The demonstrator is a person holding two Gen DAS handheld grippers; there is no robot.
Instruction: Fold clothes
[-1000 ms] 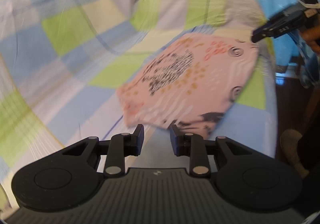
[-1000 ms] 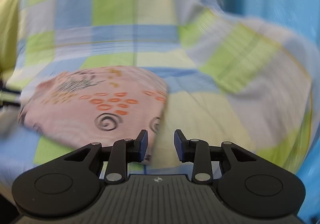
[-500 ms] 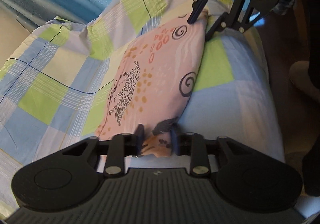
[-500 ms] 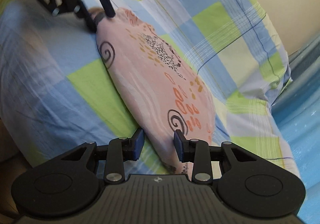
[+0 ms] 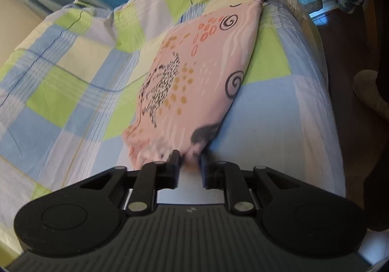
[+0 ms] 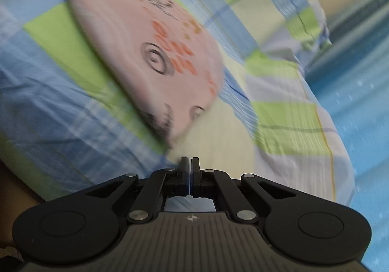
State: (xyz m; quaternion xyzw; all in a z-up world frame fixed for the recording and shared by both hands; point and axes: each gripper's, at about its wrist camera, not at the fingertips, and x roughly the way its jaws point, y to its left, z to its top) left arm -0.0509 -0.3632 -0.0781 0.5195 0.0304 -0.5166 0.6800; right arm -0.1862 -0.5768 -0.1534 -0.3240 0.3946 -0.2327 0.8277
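Two tools: left tool point(image 5: 190, 161) pinching pink garment point(image 5: 199, 72) corner at 6 o'clock on bed point(image 5: 279, 126), right tool point(image 6: 189, 165) pressed together, seemingly empty in its own blurred view; uneven pull could skew fold.

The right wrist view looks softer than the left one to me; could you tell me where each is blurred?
Right wrist view: motion blur smears the pink garment and checked bedsheet, while the right tool stays sharp. Left wrist view: mostly crisp, with blur only on the garment's near edge at the left tool; fisheye bending curves the bed's edges in both.
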